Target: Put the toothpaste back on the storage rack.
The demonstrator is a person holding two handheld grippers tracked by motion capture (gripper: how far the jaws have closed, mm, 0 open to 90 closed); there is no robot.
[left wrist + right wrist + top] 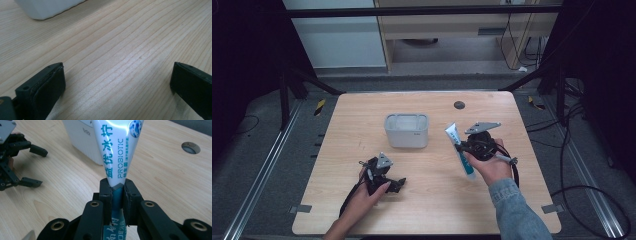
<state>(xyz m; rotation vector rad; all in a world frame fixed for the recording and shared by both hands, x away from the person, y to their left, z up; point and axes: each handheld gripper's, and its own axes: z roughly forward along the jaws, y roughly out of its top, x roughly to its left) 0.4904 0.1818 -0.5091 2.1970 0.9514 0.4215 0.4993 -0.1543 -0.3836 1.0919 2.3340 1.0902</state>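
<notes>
From the high view, a pale wooden surface carries a white rectangular container near its middle. The left gripper sits low on the surface in front of the container and a little to its left, held in the person's left hand, its jaws spread apart. The right gripper is held by the right hand, which comes out of a denim sleeve — its jaws are clamped on a tube, white with a teal lower part, which stands tilted just to the right of the container. A small dark round hole lies in the surface farther back.

In the left gripper view, the two black jaws stand wide apart over bare wood grain, with nothing between them; a corner of the white container shows at the top left.

In the right gripper view, the jaws pinch the tube across a narrow teal stretch of it. Above the jaws the tube widens into a flat white fan printed with teal characters and the word PROBIOTIC — a blue round mark sits near its top end. Behind it stands the container, and the left gripper rests open on the wood at the left.
</notes>
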